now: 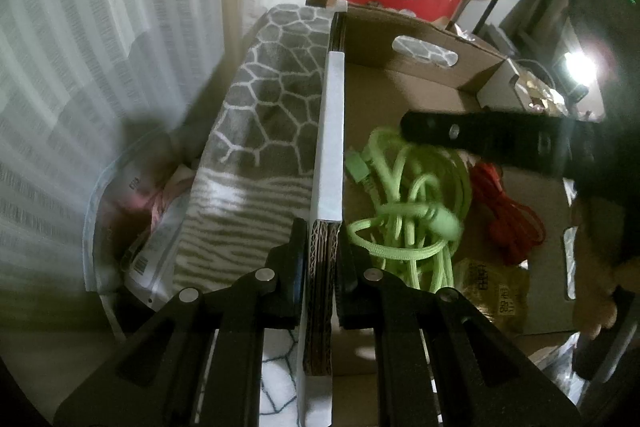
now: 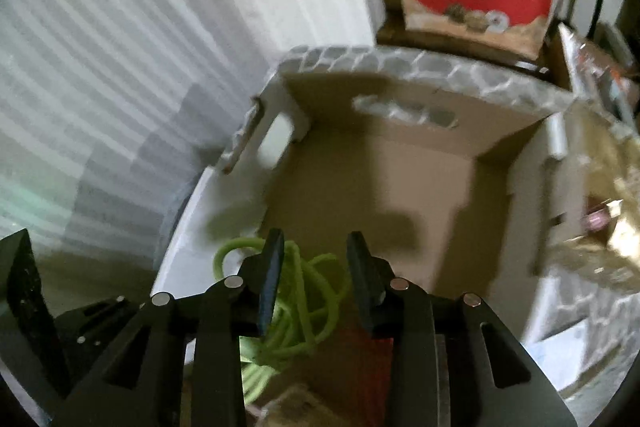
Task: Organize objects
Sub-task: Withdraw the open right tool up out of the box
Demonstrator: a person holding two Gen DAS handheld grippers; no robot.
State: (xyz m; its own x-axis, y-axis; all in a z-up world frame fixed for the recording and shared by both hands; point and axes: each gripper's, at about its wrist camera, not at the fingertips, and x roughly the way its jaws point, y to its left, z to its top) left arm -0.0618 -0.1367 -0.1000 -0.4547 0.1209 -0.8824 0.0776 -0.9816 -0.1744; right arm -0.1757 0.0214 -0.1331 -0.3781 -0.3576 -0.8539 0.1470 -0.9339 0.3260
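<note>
- Cardboard box [image 1: 400,83]: open-topped, its left wall clamped between the 2 fingers of the left gripper [image 1: 320,267], which is closed on that wall's upper edge.
- Patterned grey-and-white blanket [image 1: 264,107]: left of the left gripper, outside the box wall.
- Green cable [image 1: 404,203]: coiled on the box floor, just right of the left gripper.
- Red cable [image 1: 512,215]: further right, beside the green one.
- Right gripper [image 2: 316,275]: above the box interior, jaws parted, nothing pressed between them; green coil lies below its fingertips.
</note>
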